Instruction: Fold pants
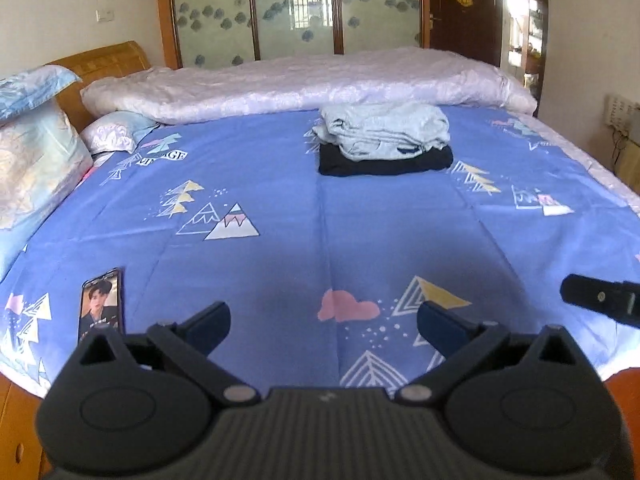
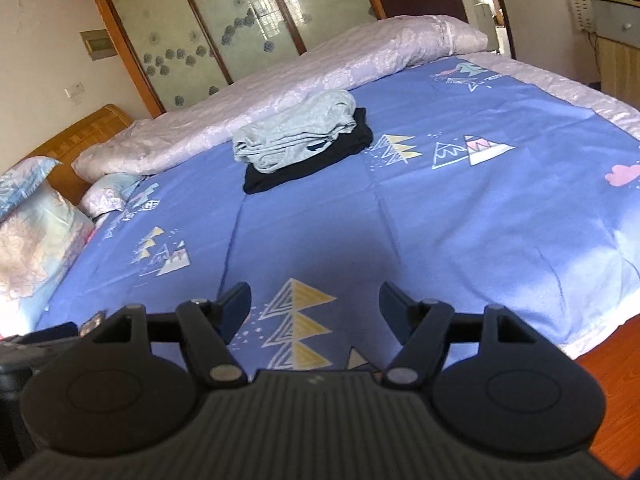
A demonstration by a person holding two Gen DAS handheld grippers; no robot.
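The left gripper (image 1: 323, 322) is matte black plastic: a ribbed central housing with a small pale mark at its top edge, two round discs at the sides each topped by a triangular cut-out lug, and angled link arms pinned by silver rivets. Its fingers (image 1: 442, 326) end in dark blue rounded pads. The right gripper (image 2: 315, 306) has the same build, with the same ribbed body, silver rivets, small screws at the link tops and dark blue pads (image 2: 236, 307).
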